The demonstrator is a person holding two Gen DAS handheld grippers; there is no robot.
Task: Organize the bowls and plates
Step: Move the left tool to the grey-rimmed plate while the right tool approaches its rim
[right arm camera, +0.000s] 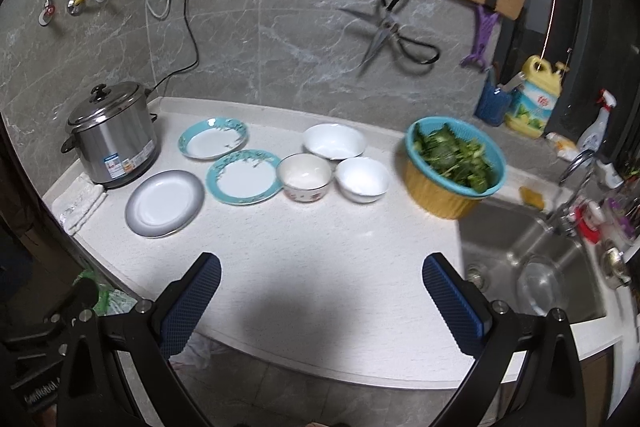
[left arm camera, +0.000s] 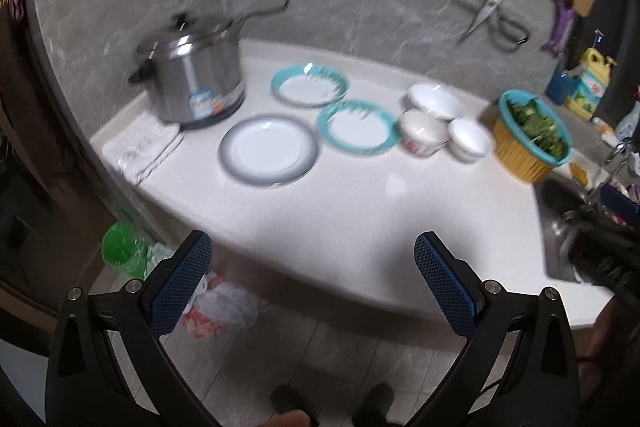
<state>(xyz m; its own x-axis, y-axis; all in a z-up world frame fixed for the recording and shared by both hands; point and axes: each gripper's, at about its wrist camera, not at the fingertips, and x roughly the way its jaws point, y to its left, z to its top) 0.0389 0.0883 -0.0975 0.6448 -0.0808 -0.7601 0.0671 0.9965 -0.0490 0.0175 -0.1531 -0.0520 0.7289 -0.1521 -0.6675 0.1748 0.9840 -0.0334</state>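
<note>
Right wrist view shows both hand-held grippers, right [right arm camera: 322, 297] and left [left arm camera: 312, 277], spread and empty above the surface's [right arm camera: 320, 267] near edge, well short of three plates [right arm camera: 165, 203] and three bowls [right arm camera: 305, 175] lying unstacked, seemingly awaiting sorting.

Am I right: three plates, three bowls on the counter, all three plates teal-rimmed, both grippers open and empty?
Not quite. Only two plates are teal-rimmed; the third plate, nearest the counter edge, has a grey rim, clearest in the right wrist view. The rest holds: three bowls, left gripper and right gripper open and empty.
</note>
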